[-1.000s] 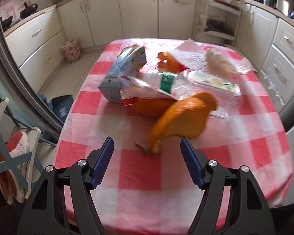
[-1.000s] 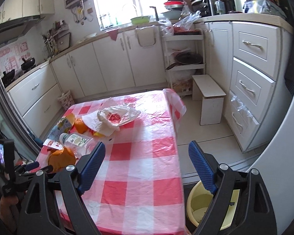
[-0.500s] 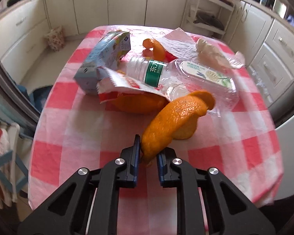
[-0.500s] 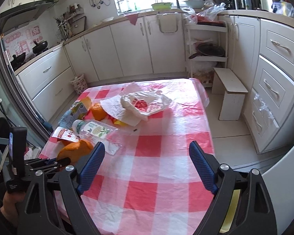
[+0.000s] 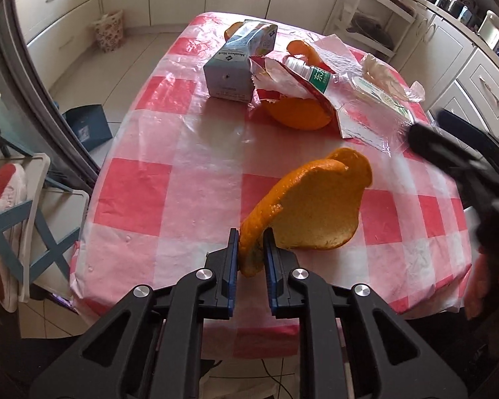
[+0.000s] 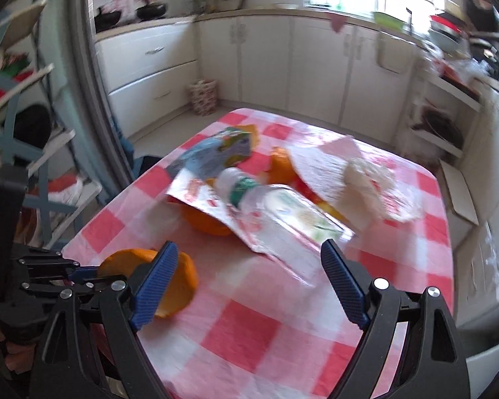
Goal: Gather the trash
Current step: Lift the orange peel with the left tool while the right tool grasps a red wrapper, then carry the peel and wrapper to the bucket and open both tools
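Near the front edge of the checked table (image 5: 169,179), the left gripper (image 5: 251,252) pinches one end of a big orange peel (image 5: 316,209) between its blue pads. Behind it lie a carton (image 5: 239,63), a foil wrapper (image 5: 296,83) and a plastic bottle (image 5: 342,83). Over the cloth, the right gripper (image 6: 249,279) hovers, jaws wide and empty.

Both tools are black plastic tongs. The left gripper (image 5: 251,252) carries 2 slim blue pads (image 5: 231,266), with 4 round silver screws behind them on angular, cut-out arms. The right gripper (image 6: 249,282) shows 2 ribbed blue pads (image 6: 154,286) and silver screws behind each.
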Motion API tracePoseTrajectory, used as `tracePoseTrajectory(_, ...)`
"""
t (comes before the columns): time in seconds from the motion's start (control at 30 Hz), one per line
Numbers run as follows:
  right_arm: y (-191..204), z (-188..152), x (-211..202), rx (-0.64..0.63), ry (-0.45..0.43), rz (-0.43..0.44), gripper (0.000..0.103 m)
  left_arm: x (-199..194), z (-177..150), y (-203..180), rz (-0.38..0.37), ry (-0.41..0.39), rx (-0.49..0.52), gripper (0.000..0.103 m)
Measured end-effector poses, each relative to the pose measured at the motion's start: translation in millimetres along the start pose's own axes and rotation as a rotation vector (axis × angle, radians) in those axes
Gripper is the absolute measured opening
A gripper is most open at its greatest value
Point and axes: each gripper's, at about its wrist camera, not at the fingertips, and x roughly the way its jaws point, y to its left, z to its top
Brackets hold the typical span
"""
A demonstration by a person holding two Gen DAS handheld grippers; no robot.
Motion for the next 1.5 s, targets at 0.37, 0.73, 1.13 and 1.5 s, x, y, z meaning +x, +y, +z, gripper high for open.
tracePoseTrajectory(0.37,21,29,75,0.060,0.069,0.119,0.047,-5,-10,13,-0.002,-0.014,0.017,0.014)
tracePoseTrajectory(0.73,-27,31,38,0.310,-0.061,0.231,0.001,-7,-5,12,-0.034,-0.054,0.006,0.014)
tracePoseTrajectory(1.13,0,24,26,0.078,0.017,0.232,0.076,-5,-8,-4,-0.005,-0.059,0.036,0.014)
tracePoseTrajectory(1.5,-24,21,72,0.274,0.032,0.225,0.001,-4,0,2,-0.032,-0.104,0.011,0.013)
